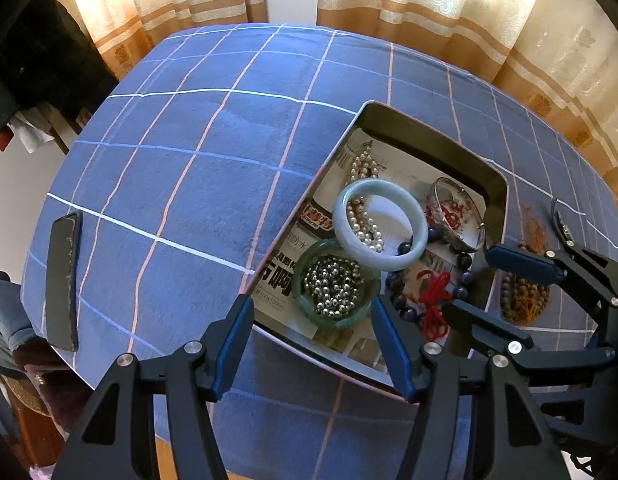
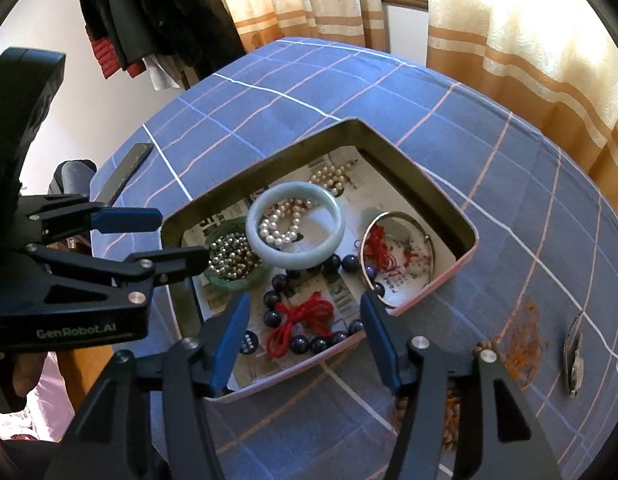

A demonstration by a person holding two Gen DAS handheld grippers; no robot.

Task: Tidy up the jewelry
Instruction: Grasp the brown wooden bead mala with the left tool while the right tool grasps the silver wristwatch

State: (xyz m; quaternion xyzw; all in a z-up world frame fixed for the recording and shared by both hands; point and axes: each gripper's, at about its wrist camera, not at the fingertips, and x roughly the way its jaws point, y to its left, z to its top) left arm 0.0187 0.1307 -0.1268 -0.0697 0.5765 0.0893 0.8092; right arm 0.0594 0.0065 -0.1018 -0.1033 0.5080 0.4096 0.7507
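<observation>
Jewelry lies mostly inside the tray (image 2: 461,268) on the checked bench (image 1: 181,184): a pale jade bangle (image 2: 295,230) resting over a pearl strand (image 2: 283,222), a green bangle (image 2: 233,258) ringed around silver beads (image 2: 231,256), a dark blue bead bracelet (image 2: 309,312) with a red cord (image 2: 301,320), and a thin silver bangle (image 2: 397,258) at the right end. Outside the tray, just beside its right wall, a brown bead string (image 1: 523,294) with orange tassel sits on the cloth, and a small metal piece (image 2: 573,354) lies further right; what it is I cannot quite make out.

Both tools stand open and empty. The left tool (image 1: 311,344) hangs over the tray's near left corner, above the green bangle; the right tool (image 2: 305,336) hangs over the blue beads and red cord.

Judging by this, a piece has been set down and the next pick is not yet begun. The likely next move is to reach the right tool across the tray wall to the brown beads, closing low on the bunched strand so it lifts whole.
</observation>
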